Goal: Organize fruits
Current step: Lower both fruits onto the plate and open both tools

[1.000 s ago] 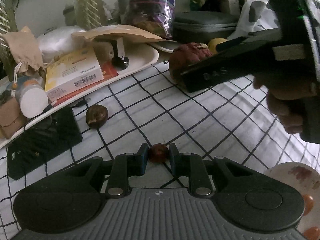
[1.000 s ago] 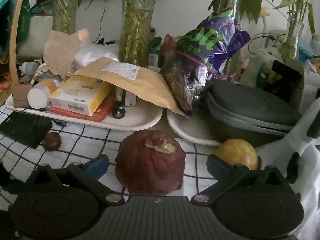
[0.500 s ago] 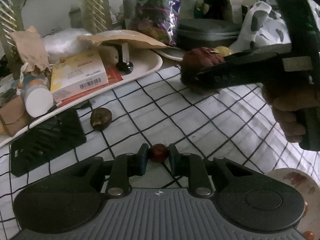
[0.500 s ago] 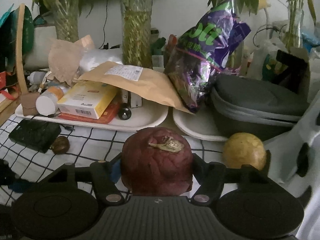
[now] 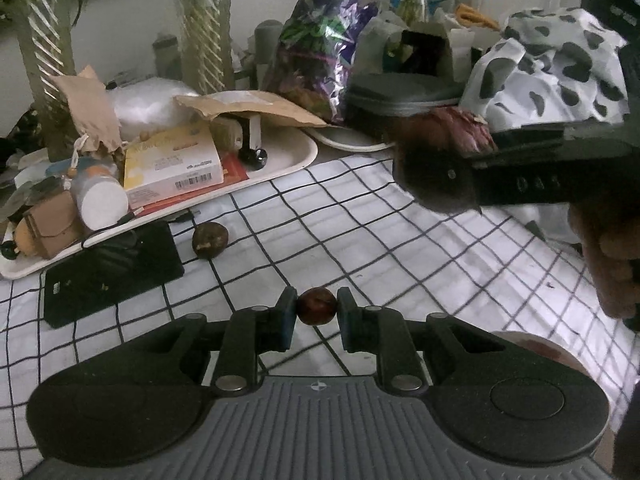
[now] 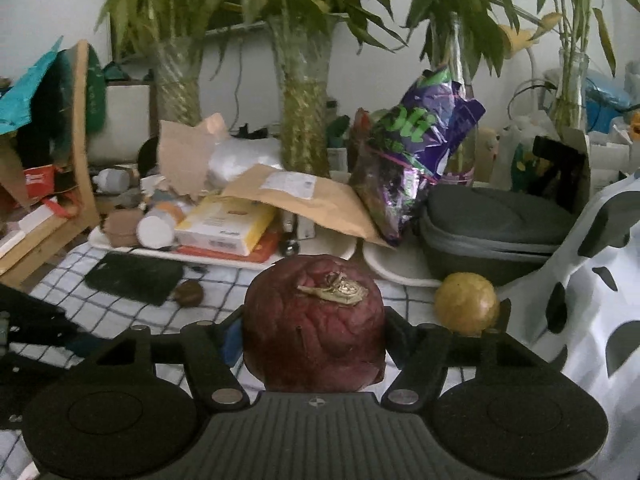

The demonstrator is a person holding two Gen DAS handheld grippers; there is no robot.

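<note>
My left gripper is shut on a small round dark-red fruit, held above the checked cloth. My right gripper is shut on a big wrinkled dark-red fruit with a dry stem on top, lifted off the cloth. In the left wrist view that gripper crosses the right side with the big fruit in it, and a hand grips its handle. A yellow round fruit rests on the cloth to the right. A small brown fruit lies beside a black pad.
A long white tray with a yellow box, bottle and envelope runs along the back left. A black pad lies before it. A grey case, purple bag and plant vases stand behind. A spotted cloth is at right.
The right gripper closed on the big dark-red fruit and lifted it off the cloth. The left gripper rose a little with the small fruit still in it.
</note>
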